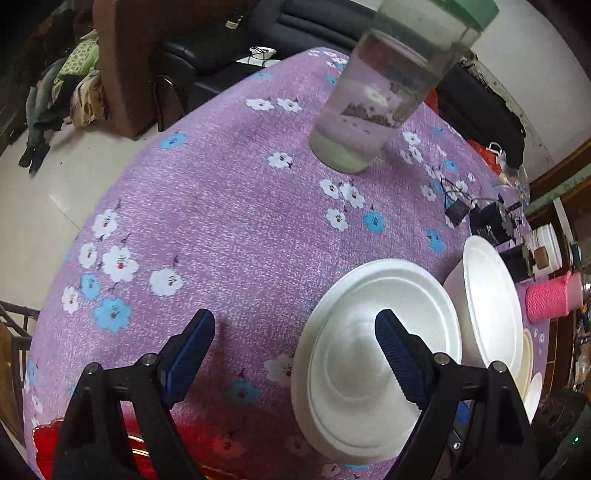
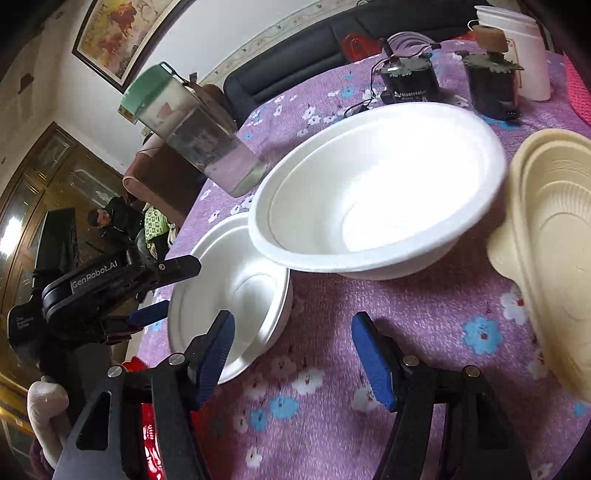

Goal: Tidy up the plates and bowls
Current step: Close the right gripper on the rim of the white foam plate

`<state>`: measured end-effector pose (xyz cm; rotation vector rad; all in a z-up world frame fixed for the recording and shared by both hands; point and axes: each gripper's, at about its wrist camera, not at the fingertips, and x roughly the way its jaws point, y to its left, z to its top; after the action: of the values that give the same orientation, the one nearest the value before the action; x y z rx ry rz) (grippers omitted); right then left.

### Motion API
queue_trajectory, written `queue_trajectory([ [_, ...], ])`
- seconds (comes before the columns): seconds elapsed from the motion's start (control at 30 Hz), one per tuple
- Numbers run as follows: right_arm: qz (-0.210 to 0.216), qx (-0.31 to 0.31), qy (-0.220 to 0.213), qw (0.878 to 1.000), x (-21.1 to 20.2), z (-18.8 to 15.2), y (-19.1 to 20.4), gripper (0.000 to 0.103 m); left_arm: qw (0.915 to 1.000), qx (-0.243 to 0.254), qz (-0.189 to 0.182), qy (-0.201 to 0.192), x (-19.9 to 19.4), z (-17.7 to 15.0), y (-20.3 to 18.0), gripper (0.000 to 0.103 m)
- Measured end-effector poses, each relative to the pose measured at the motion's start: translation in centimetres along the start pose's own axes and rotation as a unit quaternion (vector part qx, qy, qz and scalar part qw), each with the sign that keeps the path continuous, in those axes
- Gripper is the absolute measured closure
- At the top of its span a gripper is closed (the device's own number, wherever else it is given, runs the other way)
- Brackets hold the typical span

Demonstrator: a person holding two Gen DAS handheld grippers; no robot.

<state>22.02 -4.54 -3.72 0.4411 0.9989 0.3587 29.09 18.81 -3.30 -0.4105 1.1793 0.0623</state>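
I'm hovering the left gripper (image 1: 295, 347), released, astride the small bowl's (image 1: 369, 369) rim to lift it; right gripper (image 2: 291, 350), released, is waiting near the big bowl (image 2: 376, 192).

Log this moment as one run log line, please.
left gripper: open, over white plates | right gripper: open, empty | white bowl: untouched | beige plate: untouched

Beyond my table's purple flowered cloth (image 1: 229, 206), a pale tiled floor (image 1: 55, 177) fills the left of the frame. A dark sofa (image 2: 295, 70) lines the white wall at top, under a framed painting (image 2: 114, 33); wooden cabinets (image 2: 44, 177) gleam at left.
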Motion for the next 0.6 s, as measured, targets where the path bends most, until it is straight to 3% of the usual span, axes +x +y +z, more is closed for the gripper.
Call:
queue_trajectory([
  [0.1,0.000,0.000,0.001,1.000,0.4,0.1,0.1,0.038,0.9998,0.018,-0.002,0.012,0.5,-0.1,-0.7,0.034],
  [0.17,0.001,-0.002,0.005,1.000,0.7,0.2,0.0,0.042,0.9990,0.035,-0.003,0.029,1.0,-0.5,-1.2,0.055],
  [0.23,0.004,-0.001,0.008,1.000,1.0,0.2,0.0,0.051,0.9981,0.046,-0.005,0.040,1.3,-0.8,-1.6,0.082],
  [0.27,0.006,-0.001,0.011,1.000,1.1,0.2,0.1,0.054,0.9978,0.051,0.000,0.042,1.4,-1.0,-1.8,0.087],
  [0.33,0.013,-0.003,0.015,1.000,1.2,0.1,0.3,0.073,0.9978,0.055,-0.002,0.037,1.1,-1.3,-1.9,0.089],
  [0.4,0.017,-0.007,0.019,1.000,1.2,-0.1,0.7,0.083,0.9978,0.059,-0.003,0.031,0.5,-1.5,-2.0,0.091],
  [0.6,0.023,-0.029,0.005,0.999,-0.5,-0.9,2.5,0.083,0.9980,0.062,-0.004,0.004,-2.7,-3.0,-1.6,0.091],
])
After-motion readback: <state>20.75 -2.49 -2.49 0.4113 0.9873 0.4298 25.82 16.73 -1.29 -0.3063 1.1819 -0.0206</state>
